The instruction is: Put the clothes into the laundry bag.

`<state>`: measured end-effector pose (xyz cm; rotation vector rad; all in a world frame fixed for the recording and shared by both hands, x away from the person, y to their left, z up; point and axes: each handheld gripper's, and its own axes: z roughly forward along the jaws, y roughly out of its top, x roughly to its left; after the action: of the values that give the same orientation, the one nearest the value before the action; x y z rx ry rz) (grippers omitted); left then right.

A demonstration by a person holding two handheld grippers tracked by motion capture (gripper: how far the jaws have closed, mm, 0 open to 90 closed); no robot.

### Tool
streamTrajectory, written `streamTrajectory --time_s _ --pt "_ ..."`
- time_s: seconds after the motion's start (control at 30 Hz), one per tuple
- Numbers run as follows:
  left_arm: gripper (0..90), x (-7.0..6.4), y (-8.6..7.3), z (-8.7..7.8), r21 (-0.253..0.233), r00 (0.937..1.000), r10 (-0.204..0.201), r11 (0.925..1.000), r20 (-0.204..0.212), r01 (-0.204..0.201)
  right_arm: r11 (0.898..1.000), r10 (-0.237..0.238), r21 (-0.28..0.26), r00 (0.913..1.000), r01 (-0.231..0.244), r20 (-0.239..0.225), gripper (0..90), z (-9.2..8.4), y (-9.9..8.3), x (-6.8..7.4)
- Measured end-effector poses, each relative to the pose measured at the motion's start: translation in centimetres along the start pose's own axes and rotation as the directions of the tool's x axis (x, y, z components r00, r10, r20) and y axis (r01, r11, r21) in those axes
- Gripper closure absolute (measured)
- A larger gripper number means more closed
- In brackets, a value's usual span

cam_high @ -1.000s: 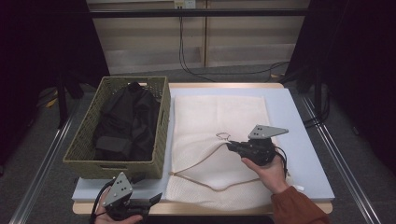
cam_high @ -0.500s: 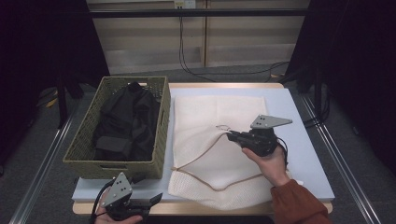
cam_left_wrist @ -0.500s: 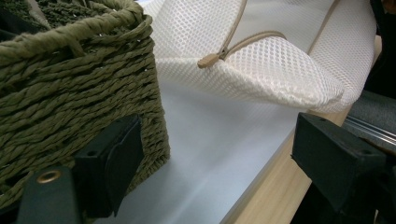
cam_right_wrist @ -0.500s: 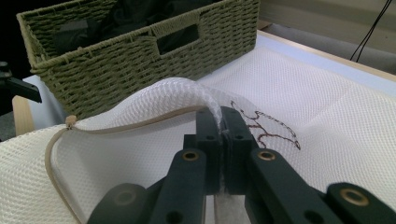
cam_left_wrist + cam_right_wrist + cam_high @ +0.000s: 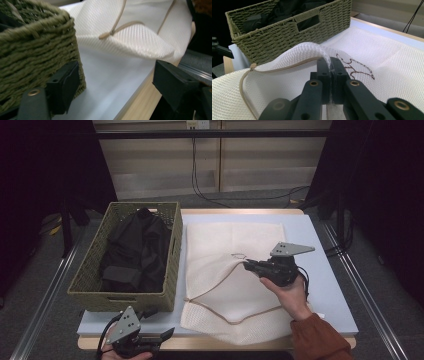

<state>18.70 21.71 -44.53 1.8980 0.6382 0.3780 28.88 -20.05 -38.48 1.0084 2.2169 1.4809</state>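
**Pinching the mesh bag's upper layer**

I am holding the white mesh laundry bag [image 5: 225, 270] at the middle of the high view, where it is lying flat on the counter [image 5: 325, 280] just beside the basket. My right tool [image 5: 248, 265] is clamping a fold of the bag's top layer by its tan-trimmed opening [image 5: 215, 282], its jaws pressed together on the mesh, as the right gripper view shows [image 5: 329, 65]; the fabric is arching up from the pinch, near a small dark printed mark [image 5: 357, 67]. The woven green basket [image 5: 130, 257] is sitting at the left of the frame, with dark clothing [image 5: 135, 250] piled inside it. My left tool [image 5: 162, 336] is resting at the lower left, by the counter's near edge; its jaws have just been closing a little yet are standing wide apart with nothing between them, the basket's corner [image 5: 37, 50] just beside one jaw.
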Motion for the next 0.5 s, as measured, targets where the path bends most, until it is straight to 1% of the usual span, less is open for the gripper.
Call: streamTrajectory --time_s 0.03,0.07,0.13,0.17,0.23,0.27,0.3,0.37,0.43,0.47,0.5 --pt "23.7 0.0 0.2 -0.2 -0.009 1.0 -0.007 0.9999 -0.005 0.007 1.0 0.001 0.002 1.0 -0.001 0.001 87.9 0.0 0.0 0.0" --pt "23.7 0.1 0.4 -0.3 -0.02 0.9997 -0.022 0.9996 -0.004 0.022 1.0 -0.002 0.006 1.0 0.002 -0.003 87.9 0.1 -0.1 0.0" --pt "23.7 0.3 0.8 -0.5 -0.022 1.0 -0.008 0.9997 0.001 0.008 1.0 -0.016 0.015 0.9998 0.016 -0.007 88.0 0.2 -0.1 0.1" --pt "24.0 0.3 1.1 -0.7 -0.03 0.9999 -0.014 0.9995 0.005 0.014 1.0 -0.02 0.018 0.9998 0.02 -0.008 88.0 0.2 -0.1 0.1" --pt "27.0 0.3 1.8 -1.0 -0.037 0.9999 0.0 0.9993 0.012 0.0 1.0 -0.019 0.017 0.9998 0.019 -0.01 87.9 0.2 -0.1 0.2" --pt "26.8 0.3 2.2 -1.1 -0.039 0.9998 0.017 0.9991 0.01 -0.017 1.0 -0.018 0.019 0.9998 0.018 -0.011 88.0 0.2 -0.1 0.1" --pt "26.3 0.5 2.6 -1.3 -0.038 0.9994 0.032 0.9988 0.017 -0.031 1.0 -0.015 0.018 0.9998 0.015 -0.013 87.9 0.2 -0.1 0.1" --pt "26.1 0.9 3.5 -1.7 -0.032 0.999 0.045 0.9985 0.0 -0.045 1.0 -0.013 0.018 0.9998 0.013 -0.013 88.0 0.1 -0.1 0.1" --pt "24.9 1.6 4.5 -2.0 -0.036 0.9994 0.032 0.9988 -0.012 -0.032 1.0 -0.012 0.016 0.9998 0.012 -0.015 87.9 0.1 -0.1 0.1" --pt "24.7 2.0 4.9 -2.1 -0.045 0.9993 0.022 0.9987 -0.03 -0.023 1.0 -0.012 0.016 0.9998 0.012 -0.016 87.9 0.0 -0.1 0.0" --pt "24.1 2.4 5.2 -2.0 -0.041 0.9994 0.016 0.999 -0.03 -0.017 1.0 -0.012 0.016 0.9998 0.012 -0.017 87.9 0.0 -0.1 0.0"
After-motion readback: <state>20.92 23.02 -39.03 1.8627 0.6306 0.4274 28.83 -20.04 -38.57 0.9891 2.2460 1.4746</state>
